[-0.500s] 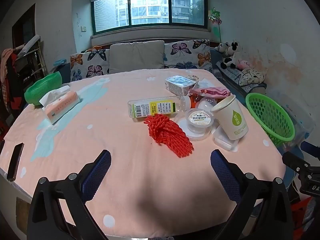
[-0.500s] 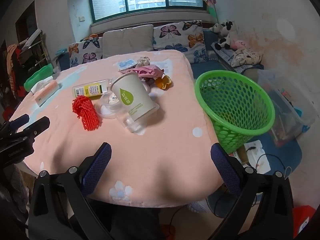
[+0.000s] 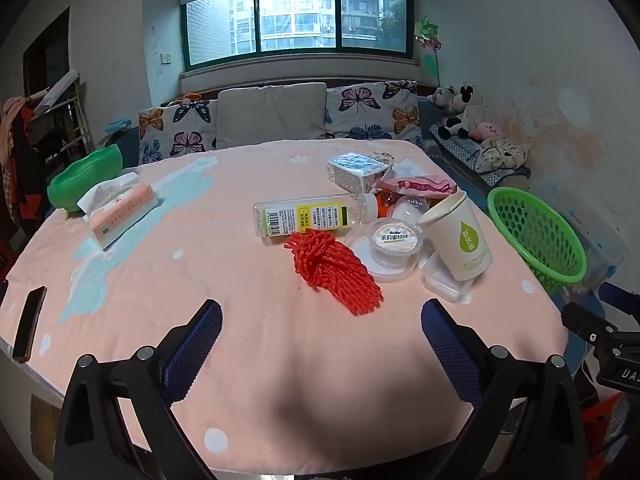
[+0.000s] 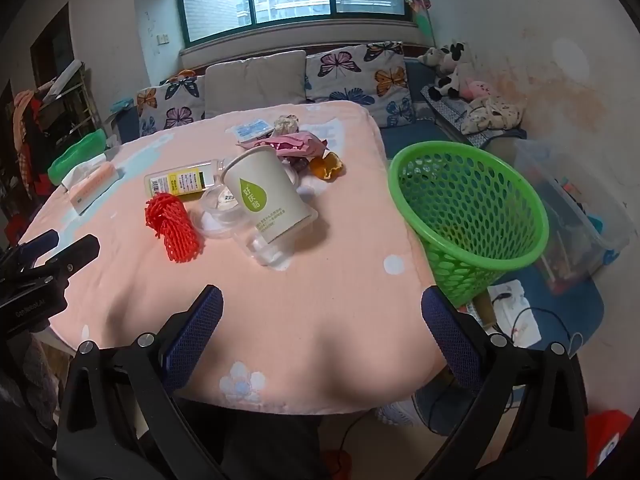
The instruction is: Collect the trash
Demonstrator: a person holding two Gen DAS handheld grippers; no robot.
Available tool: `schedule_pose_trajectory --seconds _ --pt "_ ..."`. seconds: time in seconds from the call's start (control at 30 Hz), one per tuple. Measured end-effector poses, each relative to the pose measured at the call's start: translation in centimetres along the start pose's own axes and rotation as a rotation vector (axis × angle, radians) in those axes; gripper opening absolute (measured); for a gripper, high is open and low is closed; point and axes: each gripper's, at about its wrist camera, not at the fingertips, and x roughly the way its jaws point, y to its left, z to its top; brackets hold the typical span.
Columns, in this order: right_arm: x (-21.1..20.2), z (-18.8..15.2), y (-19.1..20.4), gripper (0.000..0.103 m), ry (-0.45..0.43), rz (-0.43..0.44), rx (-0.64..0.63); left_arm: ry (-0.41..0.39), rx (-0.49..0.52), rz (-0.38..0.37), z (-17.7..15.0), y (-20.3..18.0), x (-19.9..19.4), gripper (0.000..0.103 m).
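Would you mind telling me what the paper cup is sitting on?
The paper cup leans on a clear plastic box, which lies flat on the pink tablecloth. The cup covers most of the box, so whether the box holds anything cannot be seen.

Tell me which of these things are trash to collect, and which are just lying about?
Job:
paper cup
bottle
red net
jelly cup
pink wrapper
green basket

Lying about:
tissue pack
phone
cushions
plush toys
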Motion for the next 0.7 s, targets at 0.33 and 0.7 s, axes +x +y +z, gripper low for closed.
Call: schedule_pose_trajectory --seconds 0.33,0.7 --pt "-0.21 0.06 -0.03 0.099 -0.007 0.001 -0.007 -0.001 -0.001 -0.004 0.09 -0.22 -0.37 0.097" --pt "-0.18 0.14 -0.01 0.099 -0.006 0.003 -0.007 0.0 -0.002 -0.006 0.1 -0.37 0.01 0.097"
